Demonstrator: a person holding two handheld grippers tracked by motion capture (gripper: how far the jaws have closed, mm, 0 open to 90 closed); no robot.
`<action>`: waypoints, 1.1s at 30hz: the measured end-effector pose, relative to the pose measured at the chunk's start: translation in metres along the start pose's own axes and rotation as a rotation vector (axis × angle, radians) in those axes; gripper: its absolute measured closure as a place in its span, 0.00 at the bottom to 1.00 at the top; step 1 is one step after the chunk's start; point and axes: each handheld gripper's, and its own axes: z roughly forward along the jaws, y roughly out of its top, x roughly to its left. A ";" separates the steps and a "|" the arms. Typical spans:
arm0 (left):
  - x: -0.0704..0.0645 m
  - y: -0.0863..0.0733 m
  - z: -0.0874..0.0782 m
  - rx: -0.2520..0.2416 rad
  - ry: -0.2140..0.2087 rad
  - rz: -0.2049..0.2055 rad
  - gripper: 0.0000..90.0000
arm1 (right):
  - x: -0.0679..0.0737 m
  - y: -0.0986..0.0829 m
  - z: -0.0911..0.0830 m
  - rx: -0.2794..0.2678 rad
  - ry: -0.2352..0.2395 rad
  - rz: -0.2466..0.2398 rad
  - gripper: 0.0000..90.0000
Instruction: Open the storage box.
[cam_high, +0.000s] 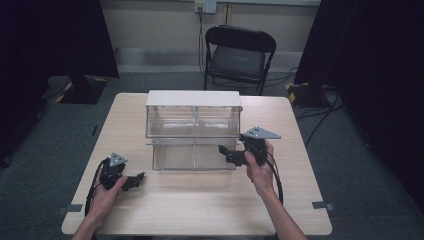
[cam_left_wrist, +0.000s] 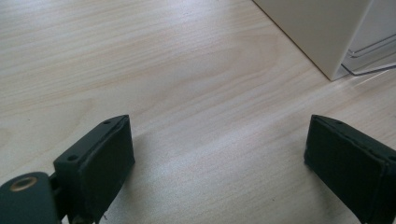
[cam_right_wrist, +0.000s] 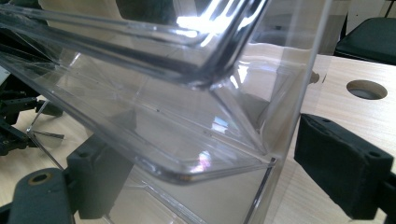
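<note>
Left and short of the clear drawer box (cam_high: 192, 127), closest to the desk's front edge: little to fear from the left gripper (cam_high: 136, 179) lying low on the desk (cam_high: 200, 205), unless swung inward and knocked against the box's near left corner.

At the box's right front corner, more risk. Could slip off the glossy plastic if the right gripper (cam_high: 226, 153) closes on the thin side wall and not on the lower drawer (cam_high: 192, 157). Could also drag the whole light box toward the desk edge, or tilt it, since nothing braces its left side. Might jam the drawer if pulled at one corner only, skewing it in its slot.

Fingers, same order. Left of the box: fingers (cam_left_wrist: 102, 163) spread wide, bare wood between them, holding nothing, touching nothing but perhaps the desk. At the right front corner: fingers (cam_right_wrist: 343, 165) spread wide too, straddling the box's clear side wall and the drawer's corner, one outside, one seen through the plastic; not yet pinching, and contact with the wall hard to judge through the glare.

Beyond the box, well apart from it: a folding chair (cam_high: 239, 55) off the desk.
</note>
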 end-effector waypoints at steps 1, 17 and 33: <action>0.000 0.000 0.000 0.000 0.000 0.000 0.09 | 0.000 0.000 0.000 0.000 0.001 0.000 0.14; 0.000 0.000 0.000 0.000 0.000 0.000 0.09 | 0.003 0.005 -0.003 -0.013 0.002 -0.008 0.12; 0.000 0.000 0.000 0.000 0.000 0.000 0.09 | 0.008 0.010 -0.008 -0.032 0.035 -0.011 0.11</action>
